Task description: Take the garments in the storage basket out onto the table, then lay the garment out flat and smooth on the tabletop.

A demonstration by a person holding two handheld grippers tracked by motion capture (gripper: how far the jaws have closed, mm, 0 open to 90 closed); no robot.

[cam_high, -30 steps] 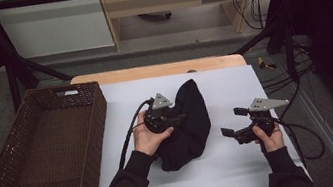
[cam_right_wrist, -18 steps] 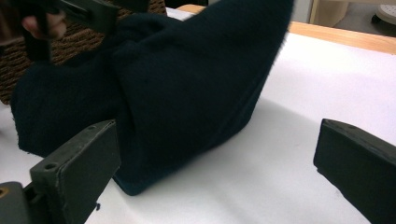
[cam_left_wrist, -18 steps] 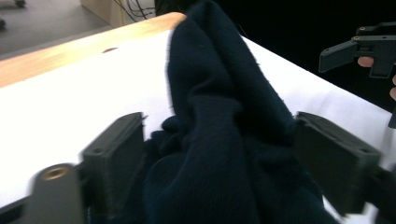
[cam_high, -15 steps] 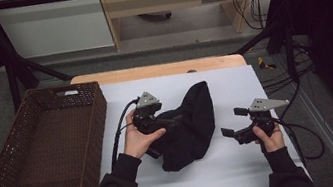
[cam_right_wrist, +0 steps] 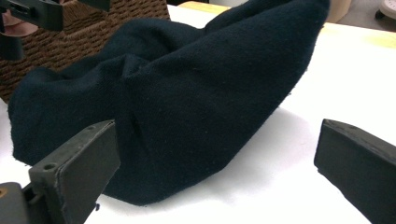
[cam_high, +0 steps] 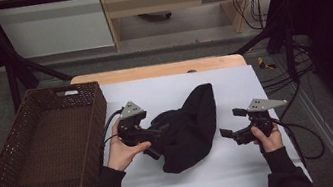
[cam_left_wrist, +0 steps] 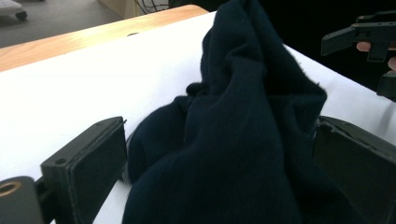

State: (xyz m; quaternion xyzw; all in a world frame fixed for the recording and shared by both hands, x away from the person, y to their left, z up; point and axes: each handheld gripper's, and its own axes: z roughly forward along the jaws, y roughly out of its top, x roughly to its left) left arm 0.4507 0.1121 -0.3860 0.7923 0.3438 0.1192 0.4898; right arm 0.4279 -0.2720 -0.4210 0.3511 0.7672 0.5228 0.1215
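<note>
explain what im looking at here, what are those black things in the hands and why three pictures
A person holds a hand-held claw in each hand: the left claw and the right claw. The high view looks down from above; the other two come from cameras riding on each claw, looking along its black jaws. On the white table lies a crumpled dark cloth, with a brown wicker basket at the left. The left claw's jaws have just been opening; the cloth sits between them, no longer pinched. The right claw is open beside the cloth, holding nothing.
</note>
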